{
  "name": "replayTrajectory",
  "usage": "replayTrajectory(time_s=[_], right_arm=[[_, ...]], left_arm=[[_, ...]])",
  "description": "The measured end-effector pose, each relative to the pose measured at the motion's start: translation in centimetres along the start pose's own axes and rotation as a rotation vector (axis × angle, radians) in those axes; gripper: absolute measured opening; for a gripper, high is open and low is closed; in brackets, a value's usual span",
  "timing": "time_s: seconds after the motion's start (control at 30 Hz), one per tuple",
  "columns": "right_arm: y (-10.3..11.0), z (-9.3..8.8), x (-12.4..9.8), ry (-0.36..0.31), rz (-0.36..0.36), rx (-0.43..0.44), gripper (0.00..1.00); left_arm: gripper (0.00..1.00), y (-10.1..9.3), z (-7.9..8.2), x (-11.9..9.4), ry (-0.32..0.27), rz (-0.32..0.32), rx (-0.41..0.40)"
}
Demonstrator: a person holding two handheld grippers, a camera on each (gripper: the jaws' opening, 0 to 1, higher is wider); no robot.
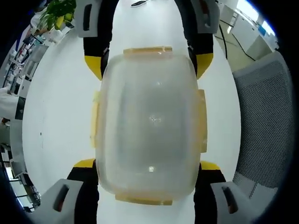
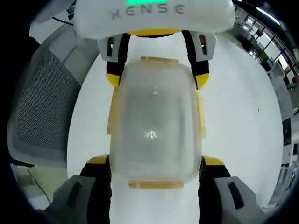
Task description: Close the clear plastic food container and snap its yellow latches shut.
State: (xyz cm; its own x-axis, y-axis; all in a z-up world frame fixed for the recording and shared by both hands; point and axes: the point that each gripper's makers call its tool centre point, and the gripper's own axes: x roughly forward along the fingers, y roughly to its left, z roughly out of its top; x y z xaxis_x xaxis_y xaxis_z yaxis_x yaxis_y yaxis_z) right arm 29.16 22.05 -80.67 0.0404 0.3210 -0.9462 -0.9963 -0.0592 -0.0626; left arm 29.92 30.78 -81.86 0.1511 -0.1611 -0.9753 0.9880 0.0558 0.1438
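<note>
Relative to the clear container in the middle of each view, the gear looks the same on both sides. The left gripper (image 1: 147,186) has two black jaws rising at either side of the container's near end, each capped with a yellow tip and backed by a pale grey moulded block with a dark slot in it. The right gripper (image 2: 155,179) is built alike: black jaws, yellow tips, grey slotted blocks. Beyond the container's far end in the right gripper view, the other gripper carries a white housing with grey raised lettering reading "XENSE" and a green light strip above it.
</note>
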Motion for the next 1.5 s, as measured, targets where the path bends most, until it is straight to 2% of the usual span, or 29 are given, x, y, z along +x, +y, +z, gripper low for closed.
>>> replayTrajectory(time_s=[0.43,0.6,0.93,1.27,1.5], right_arm=[[-0.5,2.4,0.9,0.008,0.02,-0.061,0.74],[-0.7,3.2,1.2,0.018,0.023,-0.071,0.74],[-1.9,5.0,1.8,0.012,0.015,-0.054,0.74],[-3.3,6.2,2.5,0.049,0.02,-0.051,0.75],[-4.1,6.9,2.8,0.049,0.006,-0.013,0.75]], left_arm=[[0.82,-0.1,-2.7,-0.4,0.01,0.01,-0.069],[0.82,0.1,-3.7,-0.6,-0.01,0.01,-0.084],[0.82,1.3,-5.5,-0.7,0.005,0.012,-0.069],[0.82,2.6,-6.7,-0.7,-0.005,0.01,-0.066],[0.82,4.0,-7.7,-0.6,-0.007,0.002,-0.027]])
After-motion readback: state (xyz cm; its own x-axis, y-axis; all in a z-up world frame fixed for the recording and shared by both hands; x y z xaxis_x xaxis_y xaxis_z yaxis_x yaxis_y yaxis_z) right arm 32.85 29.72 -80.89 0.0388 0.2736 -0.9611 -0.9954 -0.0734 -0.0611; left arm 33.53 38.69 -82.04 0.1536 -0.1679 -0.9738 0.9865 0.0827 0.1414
